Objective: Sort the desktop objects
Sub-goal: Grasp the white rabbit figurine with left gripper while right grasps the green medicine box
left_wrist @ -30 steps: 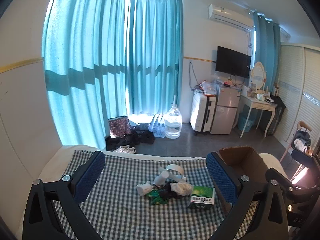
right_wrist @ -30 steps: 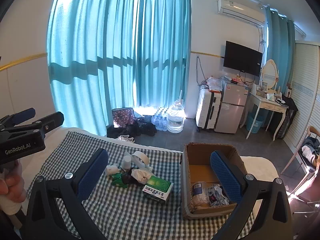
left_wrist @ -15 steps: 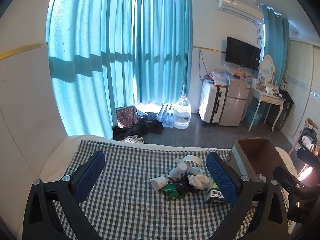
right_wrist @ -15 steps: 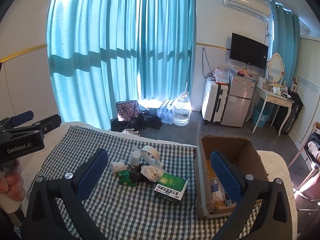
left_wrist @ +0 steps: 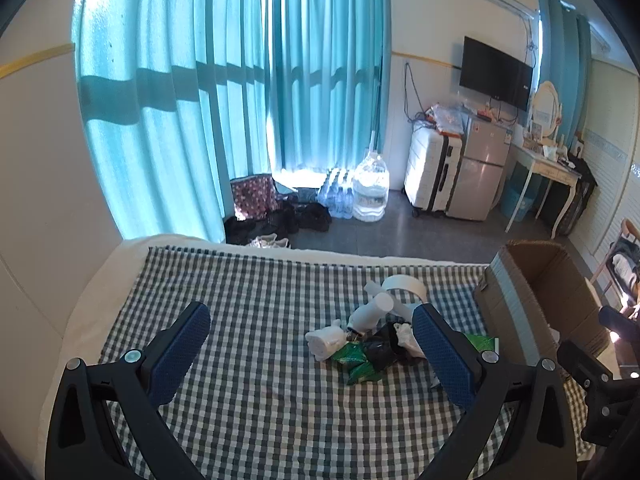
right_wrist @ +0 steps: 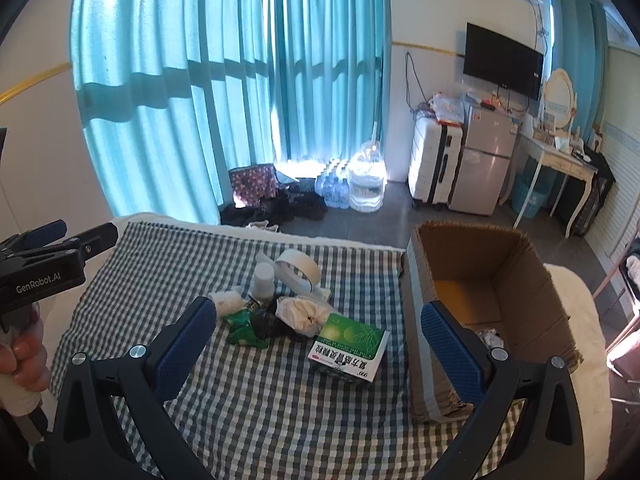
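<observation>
A small heap of objects lies mid-table on the checked cloth (right_wrist: 256, 408): a green medicine box (right_wrist: 349, 347), a white tape roll (right_wrist: 299, 271), a white bottle (right_wrist: 263, 280), a green packet (right_wrist: 243, 329), a crumpled white bag (right_wrist: 301, 314) and a rolled white cloth (left_wrist: 325, 342). An open cardboard box (right_wrist: 486, 300) stands to the right of the heap, with some items inside. My right gripper (right_wrist: 318, 346) hovers open above the green medicine box. My left gripper (left_wrist: 311, 350) hangs open over the heap's left side; it also shows at the left edge (right_wrist: 60, 248) of the right wrist view.
The table's far edge drops to a grey floor with water bottles (left_wrist: 370, 192), bags and shoes. A suitcase (left_wrist: 430, 176), a small fridge (left_wrist: 480, 172) and a white desk (left_wrist: 548, 168) stand along the far wall. A hand (right_wrist: 20, 360) grips the left tool.
Both grippers have swung left and dipped toward the table, so the heap and cardboard box now sit further right and closer. Both stay open and nothing was picked up.
</observation>
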The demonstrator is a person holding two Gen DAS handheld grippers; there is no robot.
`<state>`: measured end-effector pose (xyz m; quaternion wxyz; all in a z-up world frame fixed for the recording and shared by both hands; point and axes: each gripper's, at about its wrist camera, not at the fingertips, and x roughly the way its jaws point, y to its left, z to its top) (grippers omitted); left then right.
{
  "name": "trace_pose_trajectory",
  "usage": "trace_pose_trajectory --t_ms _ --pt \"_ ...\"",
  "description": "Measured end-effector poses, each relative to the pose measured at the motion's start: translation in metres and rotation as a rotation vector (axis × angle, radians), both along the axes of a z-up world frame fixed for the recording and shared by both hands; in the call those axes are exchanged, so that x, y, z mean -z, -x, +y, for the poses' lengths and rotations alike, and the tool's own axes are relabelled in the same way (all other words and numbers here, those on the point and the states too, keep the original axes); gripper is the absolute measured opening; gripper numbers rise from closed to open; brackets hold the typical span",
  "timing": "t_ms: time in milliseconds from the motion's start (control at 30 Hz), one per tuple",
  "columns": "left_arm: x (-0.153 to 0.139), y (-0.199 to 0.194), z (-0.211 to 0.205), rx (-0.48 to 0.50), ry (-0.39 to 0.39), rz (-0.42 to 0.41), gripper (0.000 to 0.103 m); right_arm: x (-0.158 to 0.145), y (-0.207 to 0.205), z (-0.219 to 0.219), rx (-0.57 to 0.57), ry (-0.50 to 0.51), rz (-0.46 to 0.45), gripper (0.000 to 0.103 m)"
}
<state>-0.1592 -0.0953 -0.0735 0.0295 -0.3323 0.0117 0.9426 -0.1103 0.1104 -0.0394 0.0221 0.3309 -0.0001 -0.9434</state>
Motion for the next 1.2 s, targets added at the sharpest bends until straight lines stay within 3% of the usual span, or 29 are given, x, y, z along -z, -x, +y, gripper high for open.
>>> trace_pose_trajectory --t_ms 633,1200 --pt "0.097 0.067 0.005 0.028 0.027 -0.193 0.103 0.105 0.057 0.009 0.067 0.056 -0.220 0.103" --pt "0.166 0.125 0.014 0.035 0.034 -0.317 0.103 0.159 0.089 0.017 0.149 0.047 -0.304 0.103"
